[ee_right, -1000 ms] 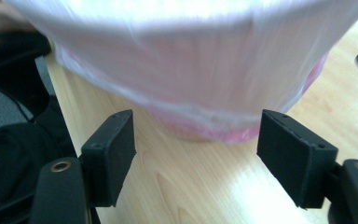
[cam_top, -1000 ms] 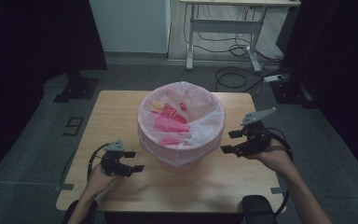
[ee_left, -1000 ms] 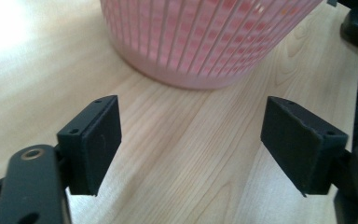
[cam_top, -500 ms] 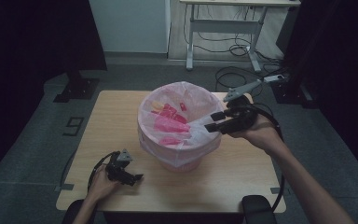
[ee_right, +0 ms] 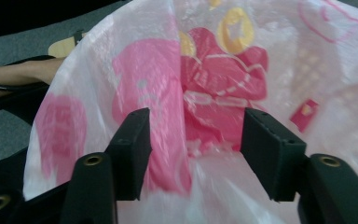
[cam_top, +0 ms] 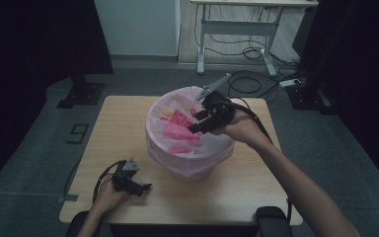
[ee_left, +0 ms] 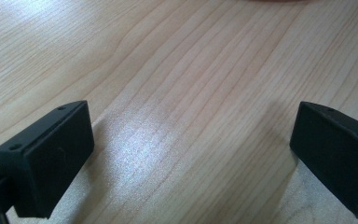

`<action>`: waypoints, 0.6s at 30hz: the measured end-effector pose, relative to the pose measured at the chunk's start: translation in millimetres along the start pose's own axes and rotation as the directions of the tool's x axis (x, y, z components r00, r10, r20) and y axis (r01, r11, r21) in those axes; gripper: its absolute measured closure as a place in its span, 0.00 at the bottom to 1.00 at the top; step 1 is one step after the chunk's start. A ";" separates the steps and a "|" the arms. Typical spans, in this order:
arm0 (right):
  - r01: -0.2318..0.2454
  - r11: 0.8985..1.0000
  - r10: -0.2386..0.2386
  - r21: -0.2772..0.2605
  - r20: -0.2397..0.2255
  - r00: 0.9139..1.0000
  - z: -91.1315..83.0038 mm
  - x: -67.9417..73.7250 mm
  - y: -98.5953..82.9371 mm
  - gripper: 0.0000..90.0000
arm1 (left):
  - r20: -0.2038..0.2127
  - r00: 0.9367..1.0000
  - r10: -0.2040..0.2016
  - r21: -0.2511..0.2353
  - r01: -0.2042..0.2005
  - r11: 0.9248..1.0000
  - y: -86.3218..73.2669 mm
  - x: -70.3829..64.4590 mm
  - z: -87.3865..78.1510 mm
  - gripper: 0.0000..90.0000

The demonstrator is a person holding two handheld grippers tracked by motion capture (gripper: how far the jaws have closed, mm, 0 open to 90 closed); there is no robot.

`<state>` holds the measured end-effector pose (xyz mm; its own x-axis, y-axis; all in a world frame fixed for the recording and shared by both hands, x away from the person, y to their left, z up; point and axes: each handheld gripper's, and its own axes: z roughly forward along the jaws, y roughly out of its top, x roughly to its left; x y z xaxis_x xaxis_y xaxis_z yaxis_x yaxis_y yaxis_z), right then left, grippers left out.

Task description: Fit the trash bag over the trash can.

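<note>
1. A light wooden desk [cam_top: 128, 123] fills the middle of the high view, its grain running lengthwise and its top catching a soft glare.
2. On the middle of the desk stands a bin [cam_top: 190, 170] lined with a thin pink bag [cam_top: 177, 131] printed with red and yellow cartoon shapes; the bag's edge is folded out over the rim.
3. My right tongs [cam_top: 197, 127] hang over the bin's mouth, on its far right side, pointing down and left into the bag.
4. In the right gripper view, my right tongs [ee_right: 193, 149] stand about half open, with a crease of the bag [ee_right: 214, 93] between the jaws; nothing is gripped, and I cannot tell whether the jaws touch the plastic.
5. My left tongs [cam_top: 140, 187] rest low on the near left part of the desk, well apart from the bin, with my left hand [cam_top: 109, 196] behind them.
6. In the left gripper view, my left tongs [ee_left: 191, 149] are spread wide and empty, with bare wood [ee_left: 191, 70] between them.
7. Around the desk lies a grey floor [cam_top: 34, 163], dim on every side.
8. Black curtains [cam_top: 34, 39] hang at the left and right.
9. At the back is a pale wall [cam_top: 138, 27], and beside it a second table [cam_top: 237, 24] on a metal frame, with loose cables [cam_top: 249, 52] on the floor beneath.
10. A dark stand base [cam_top: 81, 94] sits on the floor near the desk's far left corner.
</note>
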<state>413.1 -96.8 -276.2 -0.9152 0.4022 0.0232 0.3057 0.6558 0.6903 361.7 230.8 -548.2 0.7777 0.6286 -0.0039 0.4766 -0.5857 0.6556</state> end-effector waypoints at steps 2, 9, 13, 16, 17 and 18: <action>0.007 1.000 -0.007 0.022 -0.008 1.000 9.2 0.5 5.2 0.49 | 0.000 1.000 0.000 0.000 0.000 1.000 0.0 0.0 0.0 0.00; 0.026 0.996 -0.022 0.082 -0.050 0.998 48.5 6.6 19.4 0.41 | -0.001 1.000 -0.001 0.000 0.001 1.000 0.0 -0.1 0.0 0.00; 0.015 0.993 -0.010 0.119 -0.046 0.999 74.2 8.9 24.0 0.35 | -0.001 1.000 0.000 0.000 0.000 1.000 0.0 0.0 0.0 0.00; 0.019 0.989 -0.009 0.146 -0.069 0.998 92.9 9.8 26.0 0.31 | -0.003 1.000 -0.001 0.000 0.001 1.000 0.0 -0.1 0.0 0.00; 0.019 0.987 -0.008 0.157 -0.074 0.997 100.4 10.2 26.2 0.28 | -0.002 1.000 -0.003 -0.001 0.003 1.000 0.0 -0.2 0.1 0.00; 0.019 0.987 -0.008 0.160 -0.069 0.998 104.5 10.5 26.2 0.27 | -0.002 1.000 -0.002 -0.001 0.002 1.000 0.0 -0.2 0.1 0.00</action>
<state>439.0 -8.7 -333.5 -0.9336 0.3519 0.0674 0.3262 0.7573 0.5657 361.6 230.6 -548.3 0.7758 0.6309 -0.0041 0.4780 -0.5835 0.6565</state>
